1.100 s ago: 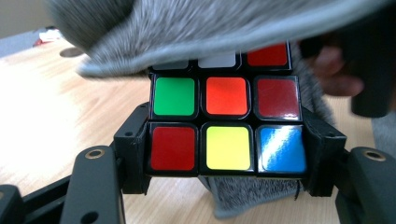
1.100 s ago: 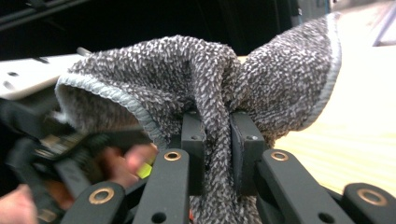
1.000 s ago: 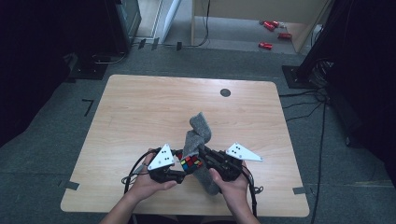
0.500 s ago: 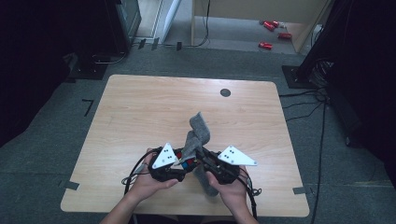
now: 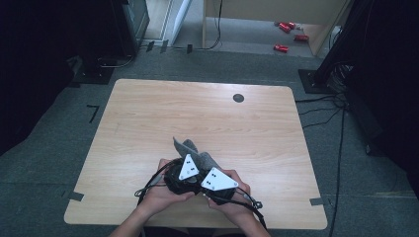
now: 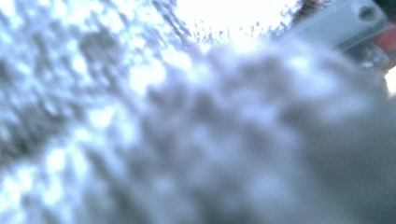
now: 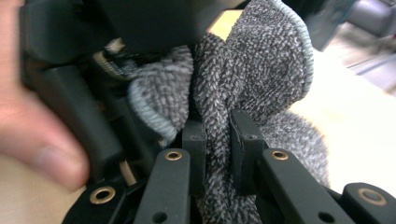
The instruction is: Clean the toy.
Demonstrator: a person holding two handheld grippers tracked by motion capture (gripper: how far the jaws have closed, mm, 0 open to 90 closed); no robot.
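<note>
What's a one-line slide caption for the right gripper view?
Right gripper shut on a bunched grey terry cloth, the left gripper close beside it.

Cloth [image 5: 193, 150] on table [image 5: 148, 113] — near edge.

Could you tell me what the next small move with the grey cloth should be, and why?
Probably draw the right gripper a little away from the left gripper. Its jaws are shut on a fold of the grey cloth, which is bunched between the two grippers held close together at the near edge of the table. Parting them should spread it out.
</note>
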